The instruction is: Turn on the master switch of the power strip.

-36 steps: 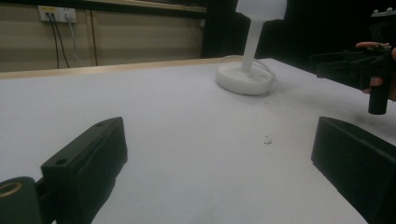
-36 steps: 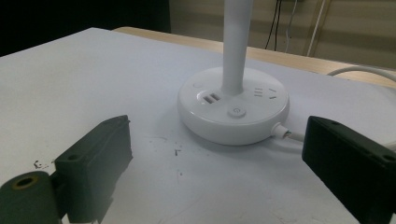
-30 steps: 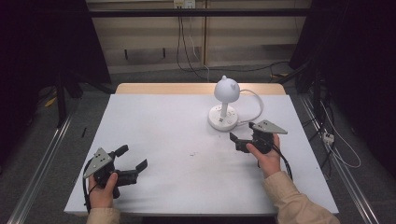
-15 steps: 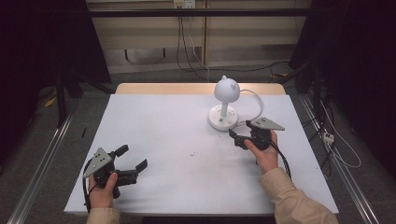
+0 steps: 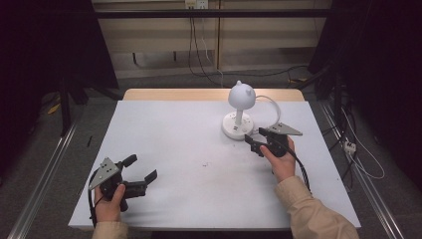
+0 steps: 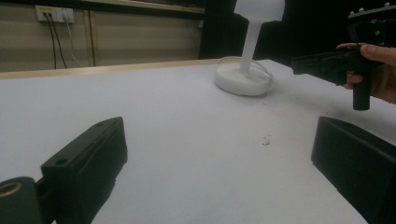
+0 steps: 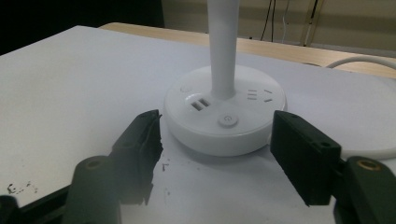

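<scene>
Your left hand (image 5: 110, 199) rests at the near left corner of the white tabletop (image 5: 174, 134), wrapped around the left tool (image 5: 142, 172), which points toward the right side. Its jaws stand wide apart with nothing between them; in the left gripper view they frame bare tabletop surface.

Your right hand (image 5: 279, 162) is extended forward on the right side, sleeve (image 5: 313, 214) visible to the wrist, holding the right tool (image 5: 252, 143) aimed at the lamp (image 5: 240, 110). Its jaws are released, spread to either side of the lamp's round base (image 7: 224, 116) in the right gripper view, just short of it and not touching.

The lamp stands upright at the far right-centre of the tabletop. It is white, with a rounded head bearing two small ear-like bumps, a straight stem and a flat circular base. The base top shows a power button (image 7: 227, 120), slots and small marks. A white cable (image 5: 268, 107) loops off behind it.
</scene>
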